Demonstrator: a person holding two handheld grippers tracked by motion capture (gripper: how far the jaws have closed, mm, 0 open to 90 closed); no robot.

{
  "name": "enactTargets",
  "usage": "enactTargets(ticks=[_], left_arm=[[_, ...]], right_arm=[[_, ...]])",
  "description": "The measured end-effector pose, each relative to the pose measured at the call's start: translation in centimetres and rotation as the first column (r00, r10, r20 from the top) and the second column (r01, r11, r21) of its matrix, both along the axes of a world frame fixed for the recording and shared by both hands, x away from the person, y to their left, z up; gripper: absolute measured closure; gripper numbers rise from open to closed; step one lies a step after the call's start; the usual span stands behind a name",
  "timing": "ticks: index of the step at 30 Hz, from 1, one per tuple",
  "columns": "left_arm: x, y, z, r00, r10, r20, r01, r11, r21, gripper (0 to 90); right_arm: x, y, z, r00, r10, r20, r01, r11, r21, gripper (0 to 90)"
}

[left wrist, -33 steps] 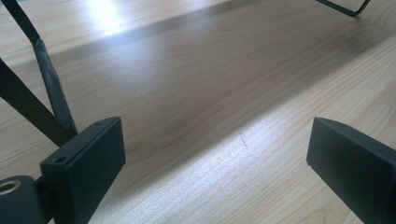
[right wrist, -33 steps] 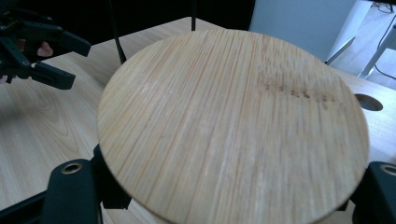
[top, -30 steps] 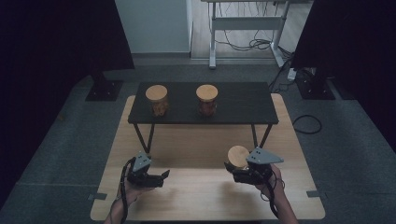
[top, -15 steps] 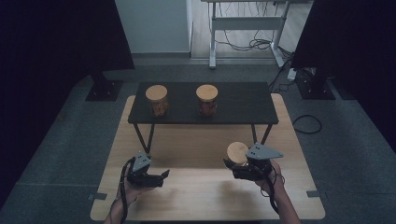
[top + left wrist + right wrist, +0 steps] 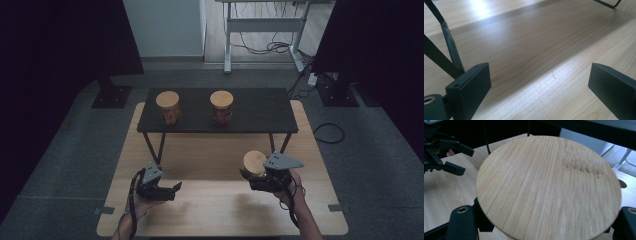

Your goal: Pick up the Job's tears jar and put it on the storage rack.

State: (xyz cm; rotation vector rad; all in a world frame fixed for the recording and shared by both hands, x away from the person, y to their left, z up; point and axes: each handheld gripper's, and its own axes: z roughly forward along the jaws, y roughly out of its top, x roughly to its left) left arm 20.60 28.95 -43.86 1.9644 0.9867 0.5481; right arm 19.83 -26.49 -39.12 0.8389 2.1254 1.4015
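Observation:
My right gripper (image 5: 251, 174) is shut on a third jar with a round wooden lid (image 5: 255, 162), held just above the light wooden table (image 5: 220, 210) at front right. In the right gripper view the lid (image 5: 549, 187) sits between the two black jaws and hides the jar's body. My left gripper (image 5: 175, 188) rests low at front left, open and holding nothing; its pads (image 5: 474, 80) stand wide apart over bare wood. Two more wooden-lidded jars (image 5: 167, 106) (image 5: 221, 106) stand side by side on a low black table (image 5: 260, 112) farther back.
The black table's thin metal legs (image 5: 151, 147) come down onto the wooden top just beyond the left gripper. One leg (image 5: 447, 45) is close by in the left gripper view. Dark panels flank the scene, and grey carpet (image 5: 85, 150) surrounds the wooden table.
The right gripper and its jar have edged slightly away from me. The left gripper has stayed put.

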Motion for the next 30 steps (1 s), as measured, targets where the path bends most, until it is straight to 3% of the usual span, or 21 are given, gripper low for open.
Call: enactTargets(ticks=[30], left_arm=[[0.0,0.0,0.0,1.0000,-0.003,0.000,0.003,1.0000,0.001,4.0]], right_arm=[[0.1,0.0,1.1,0.9997,0.001,0.026,-0.001,1.000,0.009,24.6]])
